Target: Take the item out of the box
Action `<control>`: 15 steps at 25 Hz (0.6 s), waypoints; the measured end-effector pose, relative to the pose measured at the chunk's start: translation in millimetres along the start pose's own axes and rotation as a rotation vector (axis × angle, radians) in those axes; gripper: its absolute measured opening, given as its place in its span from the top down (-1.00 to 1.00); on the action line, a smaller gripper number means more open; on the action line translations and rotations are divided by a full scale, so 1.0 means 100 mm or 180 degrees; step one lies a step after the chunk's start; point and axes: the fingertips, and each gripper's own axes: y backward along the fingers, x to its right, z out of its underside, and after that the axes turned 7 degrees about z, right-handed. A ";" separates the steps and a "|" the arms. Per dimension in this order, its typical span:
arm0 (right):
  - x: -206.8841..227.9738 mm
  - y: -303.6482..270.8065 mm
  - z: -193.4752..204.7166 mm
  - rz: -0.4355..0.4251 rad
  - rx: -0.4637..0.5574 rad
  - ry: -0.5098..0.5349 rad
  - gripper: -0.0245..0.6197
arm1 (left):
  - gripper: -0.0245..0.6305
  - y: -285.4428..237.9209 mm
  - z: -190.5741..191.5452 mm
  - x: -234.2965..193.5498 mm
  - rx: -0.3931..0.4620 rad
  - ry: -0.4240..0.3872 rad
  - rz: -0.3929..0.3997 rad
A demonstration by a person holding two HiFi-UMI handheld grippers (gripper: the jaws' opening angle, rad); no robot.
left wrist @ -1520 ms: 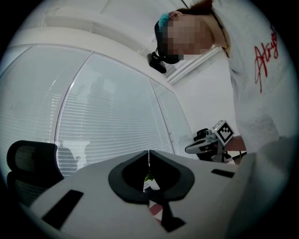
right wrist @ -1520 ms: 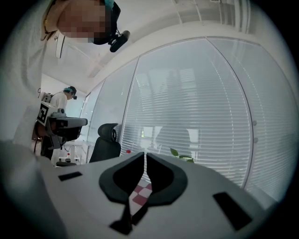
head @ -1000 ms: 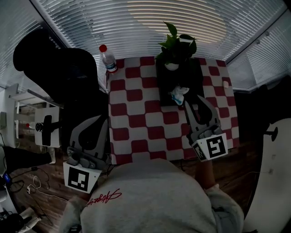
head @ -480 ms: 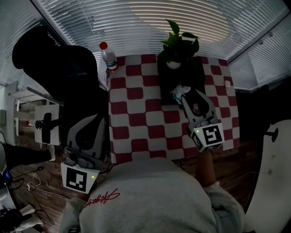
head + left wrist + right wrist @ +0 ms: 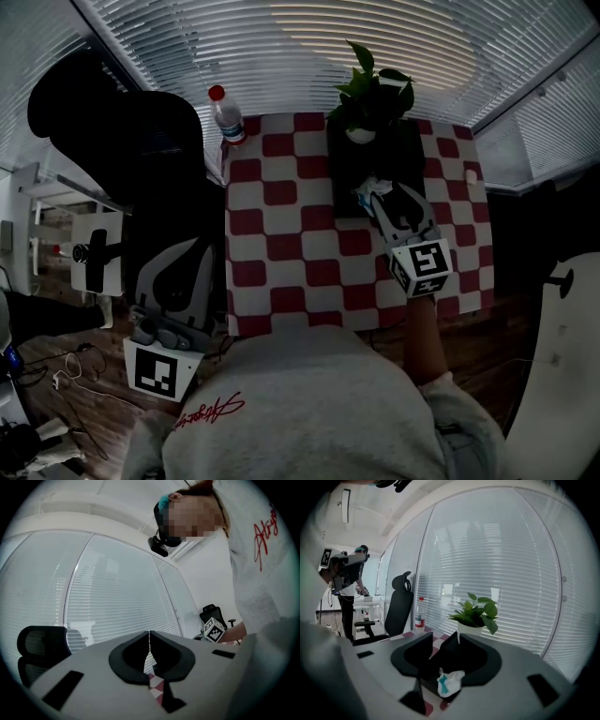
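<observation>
**A:** Which step is this?

**B:** Reaching in, probably. The left tool [image 5: 149,641] is held pressed together, off the left edge of the tabletop [image 5: 281,272]. The item [image 5: 450,681] is seen at the near end of the box [image 5: 343,178]. The right tool [image 5: 442,641] has just had its jaws opened wide, item between them, nothing pinched.

**A:** What's called for next?

**B:** A squeeze, then a lift up and back; box walls are close, bare checks are left nearside.

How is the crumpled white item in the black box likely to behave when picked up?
The crumpled item looks thin and creased, so probably floppy, squashing under a pinch. It is small against the black box, so likely light. Its irregular shape suggests it won't roll.
</observation>
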 end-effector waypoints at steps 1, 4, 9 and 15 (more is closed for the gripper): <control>0.01 -0.01 0.02 0.0001 -0.0016 0.0006 0.39 | 0.87 0.01 0.00 0.00 0.0000 -0.0003 -0.0007; 0.03 -0.06 0.07 -0.0002 -0.0054 0.0003 0.39 | 0.87 0.02 -0.01 0.00 -0.0007 -0.0016 -0.0020; 0.04 -0.16 0.18 -0.0030 -0.0161 0.0028 0.39 | 0.87 0.05 -0.02 -0.01 -0.0016 -0.0032 -0.0054; 0.09 -0.27 0.31 -0.0024 -0.0266 0.0061 0.39 | 0.87 0.08 -0.02 -0.02 -0.0012 -0.0027 -0.0082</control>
